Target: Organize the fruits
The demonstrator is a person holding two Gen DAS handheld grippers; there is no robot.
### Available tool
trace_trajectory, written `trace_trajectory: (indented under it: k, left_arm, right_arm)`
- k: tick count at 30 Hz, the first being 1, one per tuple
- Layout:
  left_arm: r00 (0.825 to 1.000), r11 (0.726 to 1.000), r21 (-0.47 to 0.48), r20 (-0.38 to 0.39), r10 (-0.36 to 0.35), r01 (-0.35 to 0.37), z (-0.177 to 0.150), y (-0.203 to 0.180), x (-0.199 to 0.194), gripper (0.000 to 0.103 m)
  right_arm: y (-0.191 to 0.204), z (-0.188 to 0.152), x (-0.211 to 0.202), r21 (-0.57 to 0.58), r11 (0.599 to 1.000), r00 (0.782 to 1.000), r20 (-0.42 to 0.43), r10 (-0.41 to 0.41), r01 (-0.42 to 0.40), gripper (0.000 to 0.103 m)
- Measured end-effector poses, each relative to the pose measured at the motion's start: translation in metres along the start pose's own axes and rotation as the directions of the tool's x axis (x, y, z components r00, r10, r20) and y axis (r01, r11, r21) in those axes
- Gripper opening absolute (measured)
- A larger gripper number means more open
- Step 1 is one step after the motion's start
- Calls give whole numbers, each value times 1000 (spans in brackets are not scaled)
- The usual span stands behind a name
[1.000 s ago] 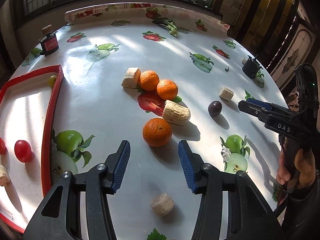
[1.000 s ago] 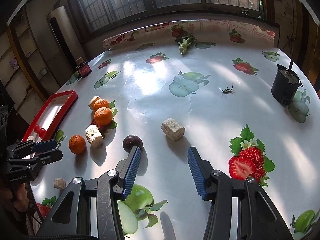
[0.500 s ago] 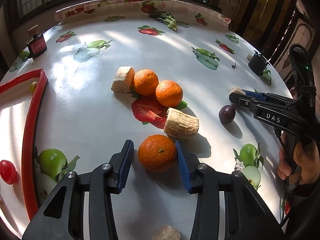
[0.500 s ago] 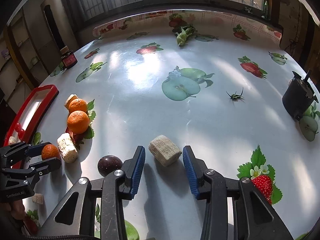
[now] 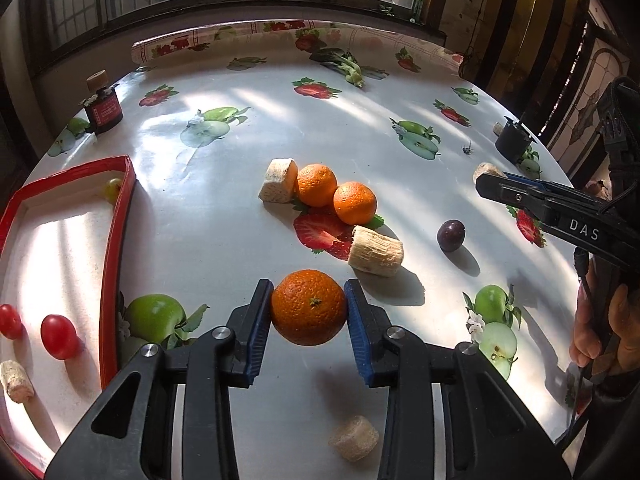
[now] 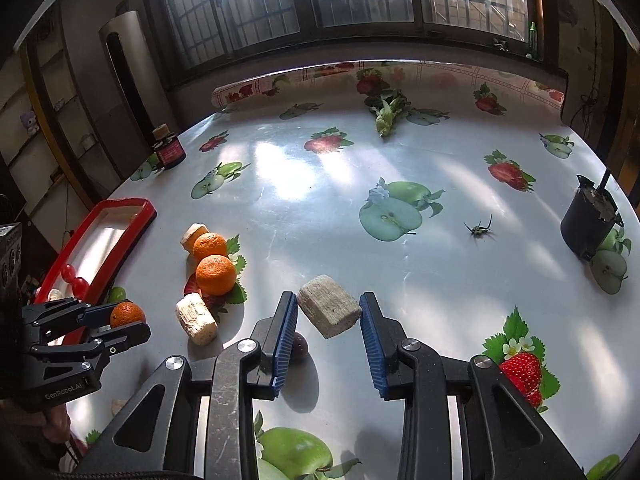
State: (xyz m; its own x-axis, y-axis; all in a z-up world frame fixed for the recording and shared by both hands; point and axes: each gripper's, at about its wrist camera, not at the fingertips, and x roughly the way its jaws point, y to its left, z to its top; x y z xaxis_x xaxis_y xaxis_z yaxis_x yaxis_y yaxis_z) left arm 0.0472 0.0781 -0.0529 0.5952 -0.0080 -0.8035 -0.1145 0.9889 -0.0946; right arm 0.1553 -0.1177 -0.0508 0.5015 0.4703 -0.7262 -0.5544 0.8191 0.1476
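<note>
Fruit lies scattered on a round surface (image 5: 248,240) covered with a glossy white cloth printed with apples and strawberries. The left tool (image 5: 308,312) has just been closing and now clamps a round orange tangerine (image 5: 309,307) between its blue pads, raised a little above the cloth, its shadow falling below it. The right tool (image 6: 329,316) has likewise been closing and grips a pale beige, rough-textured block (image 6: 329,311), tilted, with both pads against its sides.

Beyond the held tangerine, two more orange tangerines (image 5: 336,194) sit touching each other, with a pale cut banana piece (image 5: 279,186) against the farther one and a second pale banana piece (image 5: 376,251) just beside the nearer one. A dark purple plum (image 5: 451,234) rests apart to the right of them. Another beige block (image 5: 354,437) lies close to the camera, beneath the left tool.

At the left edge stands a red-rimmed white tray (image 5: 116,240) holding two red cherry tomatoes (image 5: 58,336), a green grape (image 5: 113,186) at its far corner and a pale banana piece (image 5: 16,376). A small dark jar with a cork lid (image 5: 102,103) and a black cup (image 5: 513,143) stand toward the far edges.
</note>
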Motion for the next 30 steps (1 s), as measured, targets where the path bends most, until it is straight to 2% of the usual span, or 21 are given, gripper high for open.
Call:
trace_trajectory:
  k: [5,15,30]
  left_arm:
    - [998,998,-28,31,48,-48,-5,18,-19,34]
    - [986,986,-94,82,148,-140,-14,58,-49,34]
    - [969,966,-158,109,224,-205,-20,102,-71,34]
  right_arm:
    - [30,3,-14,-31,998,998,33,62,-61,33]
    - [91,6,-15,-108,983,988,35,154,-149,33]
    - [150,12,-4,-187,959,976,10,219,-213,33]
